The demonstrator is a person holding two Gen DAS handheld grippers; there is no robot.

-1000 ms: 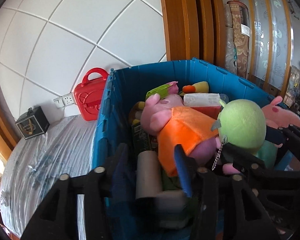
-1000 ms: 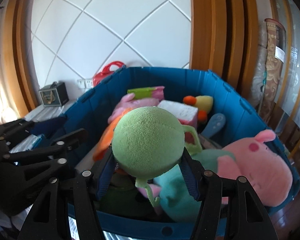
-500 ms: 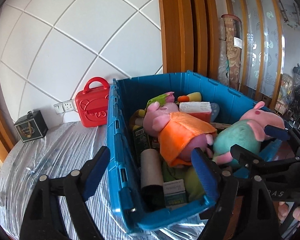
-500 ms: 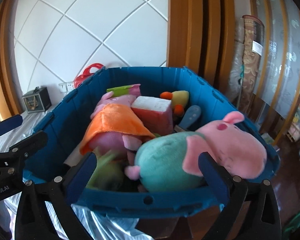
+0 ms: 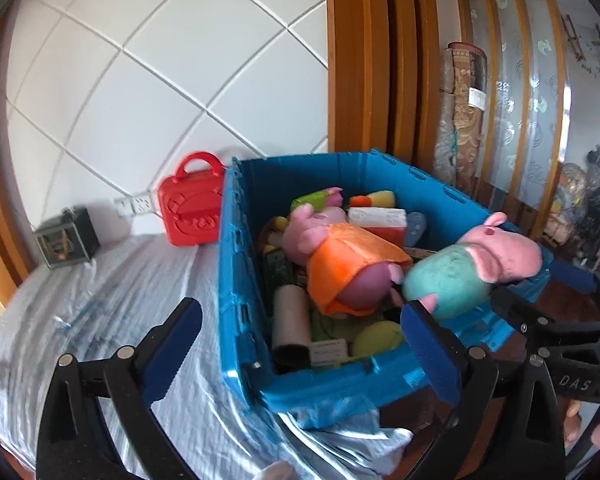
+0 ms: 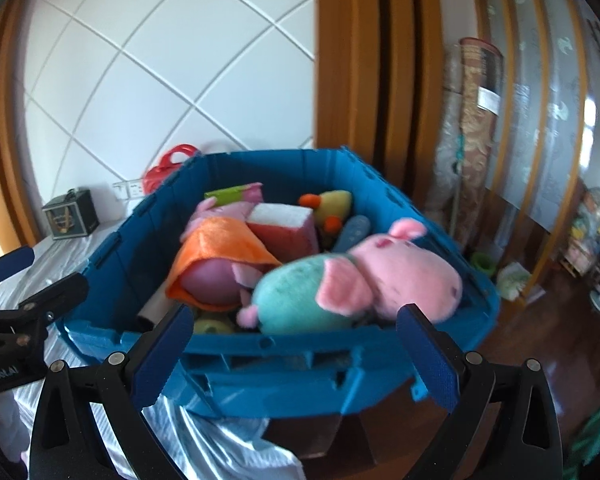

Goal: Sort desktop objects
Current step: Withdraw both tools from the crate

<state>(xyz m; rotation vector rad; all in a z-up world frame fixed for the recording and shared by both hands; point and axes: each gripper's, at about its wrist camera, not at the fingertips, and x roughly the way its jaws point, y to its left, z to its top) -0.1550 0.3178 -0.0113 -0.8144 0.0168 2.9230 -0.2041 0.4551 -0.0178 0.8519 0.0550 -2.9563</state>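
Grippers hovering at near edge of blue crate (image 5: 236, 272) — left gripper (image 5: 300, 344) jaws just opening, empty; right gripper (image 6: 296, 344) spread, empty.

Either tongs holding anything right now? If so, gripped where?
Nothing is held. Left tongs and right tongs have just been opening and stand wide with nothing between the pads, in front of the blue plastic crate.
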